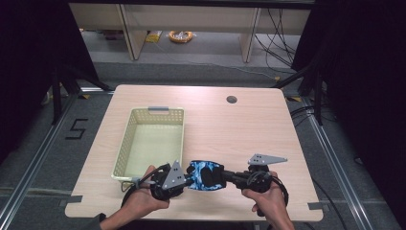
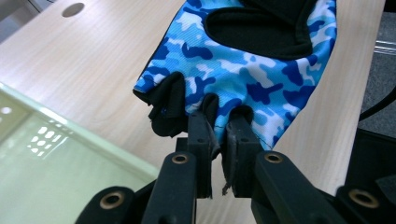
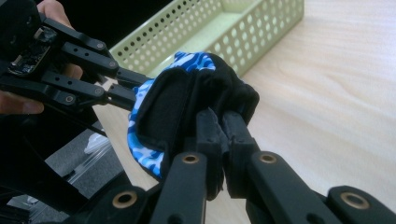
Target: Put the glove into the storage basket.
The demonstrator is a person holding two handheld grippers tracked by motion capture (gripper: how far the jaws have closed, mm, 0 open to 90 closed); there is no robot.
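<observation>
A blue camouflage glove (image 1: 206,175) hangs between the two grippers above the table's (image 1: 230,134) near edge, just right of the basket (image 1: 151,143); its long axis runs left to right, finger stubs toward the left; the left gripper (image 2: 218,135) is clamped on the finger end, the right gripper (image 3: 223,128) on the black cuff; the bunched cuff hides its opening, and the glove's underside is hard to make out.
</observation>
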